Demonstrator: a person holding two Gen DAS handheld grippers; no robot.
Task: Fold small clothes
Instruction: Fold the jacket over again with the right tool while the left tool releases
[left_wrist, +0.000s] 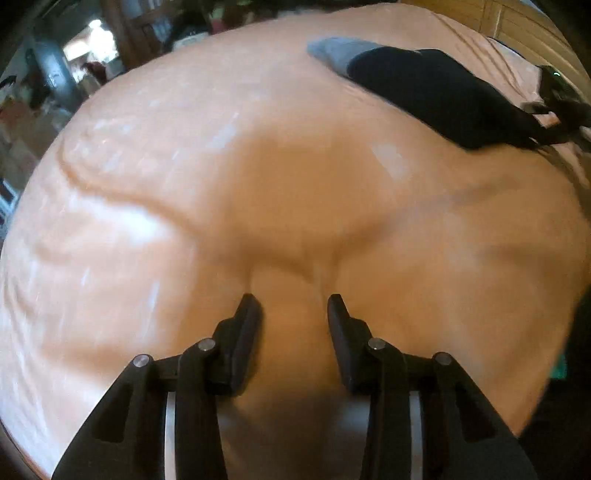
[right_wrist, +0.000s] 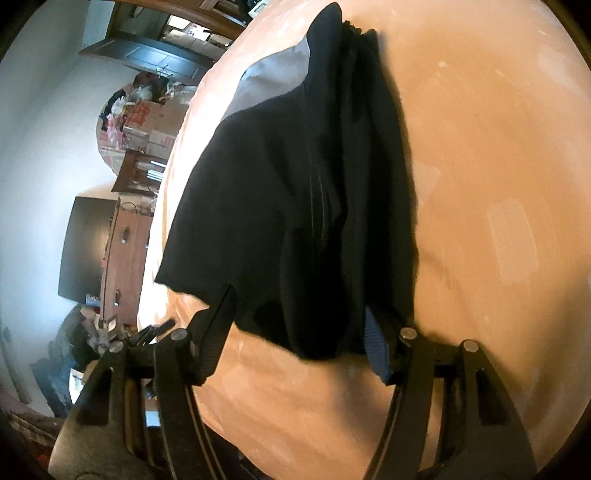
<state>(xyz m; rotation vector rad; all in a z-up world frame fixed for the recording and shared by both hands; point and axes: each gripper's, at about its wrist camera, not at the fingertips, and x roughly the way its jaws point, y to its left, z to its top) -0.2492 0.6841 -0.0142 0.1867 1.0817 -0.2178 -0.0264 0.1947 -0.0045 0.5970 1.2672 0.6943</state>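
While the black garment (right_wrist: 295, 192) lies on the peach bedsheet (right_wrist: 480, 184) between my right gripper's (right_wrist: 303, 317) spread fingers, my left gripper (left_wrist: 293, 306) hovers apart, empty; next, I judge, pinching the near hem.

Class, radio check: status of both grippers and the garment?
Left gripper open, empty, over sheet. Right gripper open, straddling black garment hem. Nothing in the way.
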